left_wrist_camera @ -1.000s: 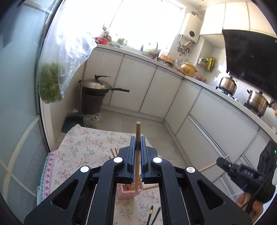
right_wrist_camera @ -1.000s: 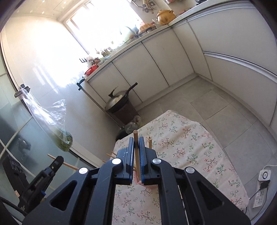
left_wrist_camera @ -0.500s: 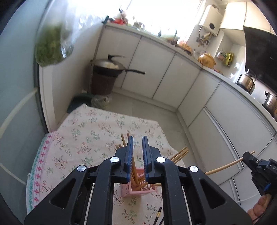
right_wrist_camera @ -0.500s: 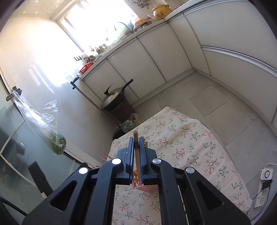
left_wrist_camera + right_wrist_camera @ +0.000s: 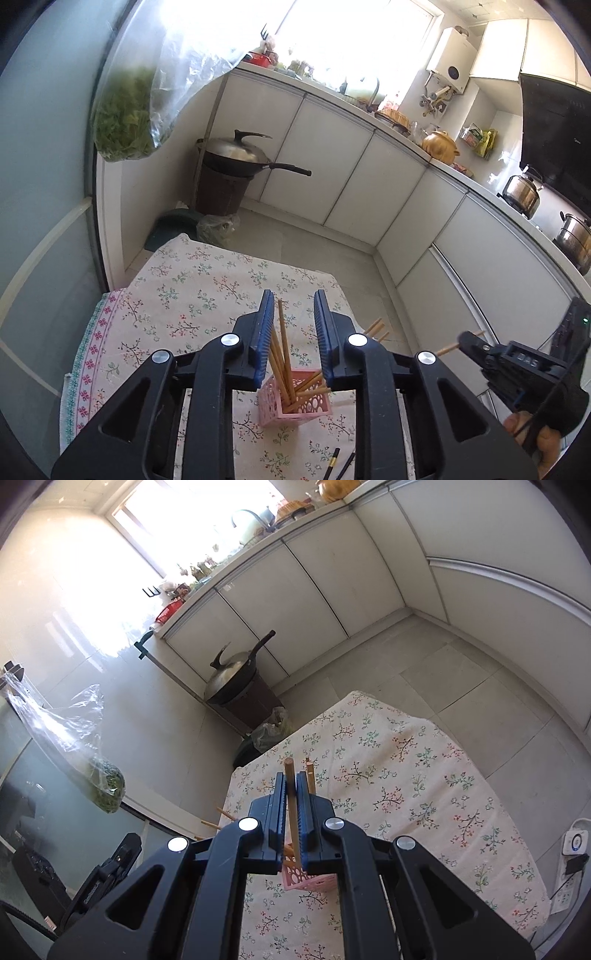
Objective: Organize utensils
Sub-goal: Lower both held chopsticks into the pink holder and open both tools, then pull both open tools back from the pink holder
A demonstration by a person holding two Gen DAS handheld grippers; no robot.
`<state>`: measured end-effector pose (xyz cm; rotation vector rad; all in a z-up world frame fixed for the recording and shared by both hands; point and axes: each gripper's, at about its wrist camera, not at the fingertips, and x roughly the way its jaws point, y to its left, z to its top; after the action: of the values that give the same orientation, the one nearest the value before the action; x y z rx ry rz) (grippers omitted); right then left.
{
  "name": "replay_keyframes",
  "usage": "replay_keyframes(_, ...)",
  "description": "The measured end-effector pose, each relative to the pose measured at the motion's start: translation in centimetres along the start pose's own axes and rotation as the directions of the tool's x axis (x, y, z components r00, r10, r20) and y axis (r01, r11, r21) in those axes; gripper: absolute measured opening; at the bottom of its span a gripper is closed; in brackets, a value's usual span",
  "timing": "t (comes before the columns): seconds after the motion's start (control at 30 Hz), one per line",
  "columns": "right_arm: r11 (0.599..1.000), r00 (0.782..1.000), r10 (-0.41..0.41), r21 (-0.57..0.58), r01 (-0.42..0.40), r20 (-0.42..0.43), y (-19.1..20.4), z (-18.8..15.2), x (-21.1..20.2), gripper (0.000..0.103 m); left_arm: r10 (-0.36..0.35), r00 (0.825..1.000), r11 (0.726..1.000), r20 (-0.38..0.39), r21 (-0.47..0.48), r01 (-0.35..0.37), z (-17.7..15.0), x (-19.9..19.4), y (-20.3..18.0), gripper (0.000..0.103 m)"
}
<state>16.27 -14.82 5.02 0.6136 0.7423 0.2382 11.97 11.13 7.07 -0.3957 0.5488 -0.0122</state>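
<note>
Left wrist view looks down on a pink perforated holder (image 5: 295, 400) standing on a floral tablecloth (image 5: 192, 295). Wooden chopsticks (image 5: 283, 354) stand in it: about three lean up to the left, rising between the fingers of the left gripper (image 5: 294, 339), and at least two more lie low across the holder's mouth to the right, so an exact count is uncertain. The left gripper's jaws have just been opening and now stand apart; the chopsticks rise in the gap close to the left pad, but no pad presses on them, so nothing is gripped. Two dark chopsticks (image 5: 340, 463) lie on the cloth in front of the holder, only their ends showing. At the right edge the right gripper (image 5: 466, 341) appears from the side, clenched on a single wooden chopstick (image 5: 448, 348) that pokes out of it.

Right wrist view shows that same gripper (image 5: 291, 812) from behind, its jaws clamped on the one chopstick (image 5: 291, 794), which stands nearly upright with its lower end just above the pink holder (image 5: 308, 880). Another chopstick tip (image 5: 310, 775) shows just right of it. Beyond the table, a lidded wok (image 5: 236, 157) sits on a dark bin (image 5: 218, 192), and a clear bag of greens (image 5: 123, 110) hangs at the left. Two steel pots (image 5: 522, 190) stand on the counter at right.
</note>
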Motion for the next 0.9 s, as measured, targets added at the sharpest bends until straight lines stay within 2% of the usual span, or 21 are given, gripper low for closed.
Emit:
replay_keyframes(0.13, 0.999, 0.999, 0.009, 0.039, -0.007, -0.051, -0.2, 0.0, 2.4, 0.016, -0.015, 1.000, 1.000, -0.005, 0.026, 0.015, -0.4, 0.0, -0.9, 0.024)
replay_keyframes(0.2, 0.999, 0.999, 0.013, 0.031, -0.012, -0.050, 0.0, -0.2, 2.4, 0.016, -0.016, 1.000, 0.999, 0.001, 0.045, 0.016, -0.5, -0.3, -1.4, 0.027)
replay_keyframes(0.3, 0.999, 1.000, -0.012, -0.043, 0.012, 0.007, 1.1, -0.7, 0.9, 0.017, -0.019, 1.000, 0.998, 0.008, 0.057, 0.019, -0.6, -0.7, -2.0, 0.033)
replay_keyframes(0.43, 0.994, 0.998, -0.033, -0.103, 0.038, 0.047, 1.8, -1.4, -0.8, 0.027, -0.015, 1.000, 0.996, 0.013, 0.087, 0.013, -0.9, -1.2, -2.9, 0.035)
replay_keyframes(0.57, 0.983, 0.996, -0.062, -0.170, 0.073, 0.072, 2.5, -2.4, -1.9, 0.028, 0.006, 1.000, 0.992, 0.022, 0.122, -0.008, -1.6, -1.6, -3.9, 0.045)
replay_keyframes(0.63, 0.975, 0.993, -0.078, -0.202, 0.095, 0.090, 2.7, -3.0, -2.5, 0.032, 0.018, 0.999, 0.991, 0.029, 0.134, -0.021, -1.9, -1.9, -4.3, 0.053)
replay_keyframes(0.7, 0.963, 0.988, -0.098, -0.237, 0.124, 0.119, 2.9, -3.6, -3.3, 0.037, 0.027, 0.999, 0.989, 0.044, 0.142, -0.033, -2.3, -2.1, -4.5, 0.069)
replay_keyframes(0.77, 0.951, 0.982, -0.121, -0.268, 0.157, 0.148, 3.1, -4.1, -3.9, 0.038, 0.041, 0.997, 0.987, 0.062, 0.153, -0.050, -2.8, -2.4, -4.8, 0.075)
replay_keyframes(0.83, 0.941, 0.974, -0.139, -0.283, 0.186, 0.176, 3.1, -4.4, -4.4, 0.051, 0.060, 0.996, 0.981, 0.068, 0.181, -0.072, -3.3, -2.5, -5.2, 0.076)
replay_keyframes(0.9, 0.934, 0.966, -0.154, -0.287, 0.211, 0.208, 3.0, -4.8, -5.0, 0.059, 0.073, 0.995, 0.977, 0.073, 0.195, -0.086, -3.7, -2.6, -5.4, 0.077)
